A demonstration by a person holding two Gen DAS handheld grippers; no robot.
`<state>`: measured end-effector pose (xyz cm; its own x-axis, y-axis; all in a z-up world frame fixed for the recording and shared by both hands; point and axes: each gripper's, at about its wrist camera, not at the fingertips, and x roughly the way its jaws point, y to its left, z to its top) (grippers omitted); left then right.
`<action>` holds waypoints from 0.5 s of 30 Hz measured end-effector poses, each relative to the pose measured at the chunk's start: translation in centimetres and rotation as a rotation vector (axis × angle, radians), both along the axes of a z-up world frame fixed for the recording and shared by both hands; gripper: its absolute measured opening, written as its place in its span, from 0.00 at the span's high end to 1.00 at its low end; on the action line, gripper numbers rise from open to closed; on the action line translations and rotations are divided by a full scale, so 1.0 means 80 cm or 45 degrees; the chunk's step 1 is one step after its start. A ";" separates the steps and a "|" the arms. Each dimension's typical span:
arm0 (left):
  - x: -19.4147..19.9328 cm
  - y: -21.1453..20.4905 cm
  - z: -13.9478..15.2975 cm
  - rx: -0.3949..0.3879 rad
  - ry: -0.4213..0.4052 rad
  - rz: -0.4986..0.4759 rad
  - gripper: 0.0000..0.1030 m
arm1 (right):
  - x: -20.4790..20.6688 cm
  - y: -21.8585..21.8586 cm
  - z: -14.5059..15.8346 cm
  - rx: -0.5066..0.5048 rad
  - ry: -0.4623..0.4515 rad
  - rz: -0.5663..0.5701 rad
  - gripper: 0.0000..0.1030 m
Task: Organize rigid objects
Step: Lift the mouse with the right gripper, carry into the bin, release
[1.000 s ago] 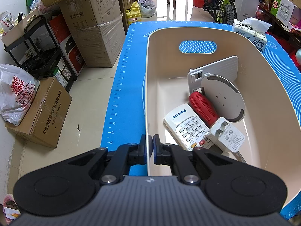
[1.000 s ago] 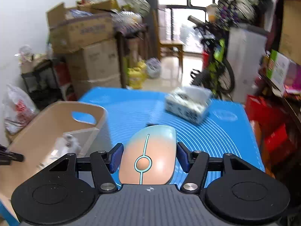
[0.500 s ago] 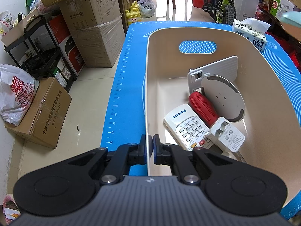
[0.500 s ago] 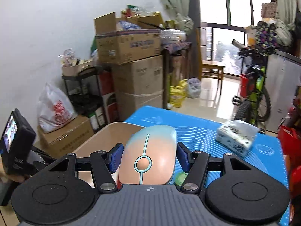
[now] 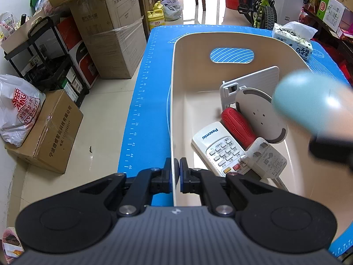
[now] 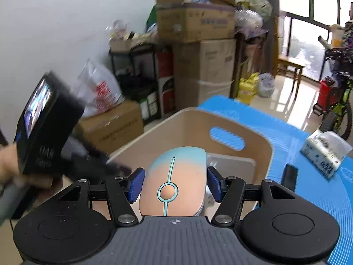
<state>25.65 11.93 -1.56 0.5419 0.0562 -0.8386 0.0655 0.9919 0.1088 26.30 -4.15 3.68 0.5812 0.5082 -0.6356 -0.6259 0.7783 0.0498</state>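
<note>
The left gripper [image 5: 176,177] is pressed nearly together, its blue pads pinching the thin near-left wall of the cream plastic bin [image 5: 286,50] that stands on the blue ruled mat covering the surface [image 5: 141,101]. The right gripper [image 6: 174,182] stands about half spread, its blue pads clamped on both sides of a peach and pale-blue computer mouse [image 6: 174,181], which hangs above the bin's open top; in the left wrist view the mouse shows as a blurred pale-blue shape [image 5: 308,101] over the bin's right side.

Inside the bin, nearest the left gripper, lies a white remote control with grey buttons [image 5: 218,145], with a white square plug adapter [image 5: 264,159] resting on its near end. Just beyond lies a red ribbed handle [image 5: 238,123], touching a white round plate with a grey rim [image 5: 260,114], which leans on an upright white flat panel [image 5: 253,79]. Past the bin, near the surface's far right corner, sits a white tissue pack [image 5: 293,37]. A small black flat block [image 6: 290,176] lies on the mat just beside the bin's right wall.
</note>
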 end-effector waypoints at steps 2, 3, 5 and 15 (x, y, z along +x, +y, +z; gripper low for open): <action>0.000 0.000 0.000 0.001 0.001 0.001 0.93 | -0.004 0.007 -0.007 -0.030 0.012 0.026 0.38; 0.000 0.000 0.000 0.002 0.001 0.002 0.93 | -0.005 0.009 -0.010 -0.050 0.019 0.041 0.38; 0.000 -0.001 0.000 0.003 0.000 0.003 0.93 | -0.007 0.012 -0.016 -0.063 0.042 0.066 0.38; 0.000 -0.001 0.001 -0.002 0.001 0.006 0.93 | -0.018 0.042 -0.050 -0.161 0.127 0.211 0.38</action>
